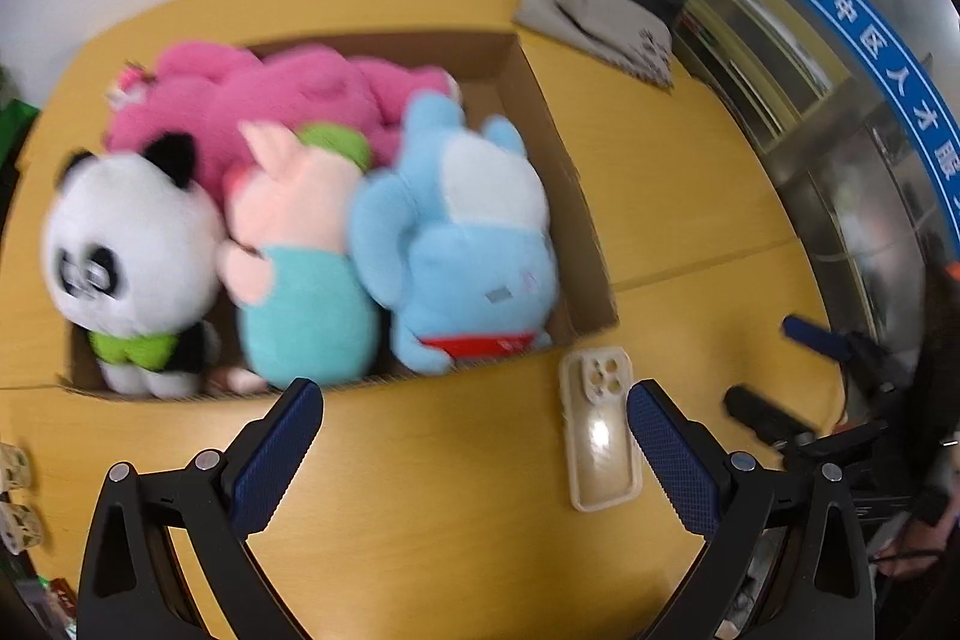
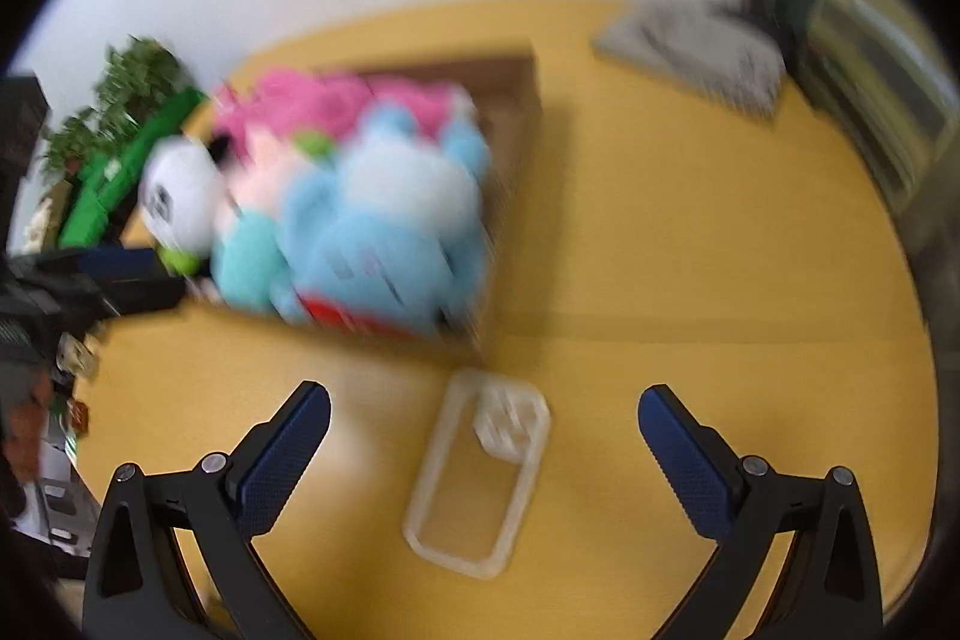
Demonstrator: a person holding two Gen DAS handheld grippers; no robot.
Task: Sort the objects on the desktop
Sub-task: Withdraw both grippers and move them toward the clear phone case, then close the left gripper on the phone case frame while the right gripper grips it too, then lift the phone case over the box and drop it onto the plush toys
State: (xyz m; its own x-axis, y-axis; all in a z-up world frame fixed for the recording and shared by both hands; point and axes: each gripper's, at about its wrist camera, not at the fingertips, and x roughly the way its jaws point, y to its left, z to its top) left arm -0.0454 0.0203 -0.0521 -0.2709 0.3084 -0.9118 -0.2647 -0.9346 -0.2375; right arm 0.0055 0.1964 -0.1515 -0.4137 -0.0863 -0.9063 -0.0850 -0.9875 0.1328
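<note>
A cardboard box [image 1: 558, 172] on the yellow table holds several plush toys: a panda [image 1: 132, 244], a pink pig in a teal dress [image 1: 300, 268], a blue toy [image 1: 462, 244] and a big pink one [image 1: 288, 94]. A clear phone case [image 1: 597, 436] lies flat on the table just in front of the box's right corner. My left gripper [image 1: 474, 400] is open and empty, with the case by its right finger. In the blurred right wrist view, my right gripper [image 2: 483, 403] is open and empty above the case [image 2: 480, 472], with the box [image 2: 516, 100] beyond.
A grey flat package [image 1: 594, 16] lies at the table's far right corner; it also shows in the right wrist view [image 2: 690, 52]. A green plant and green box [image 2: 114, 148] stand at the left. The other gripper [image 1: 828, 388] reaches in from the right. Glass doors are behind.
</note>
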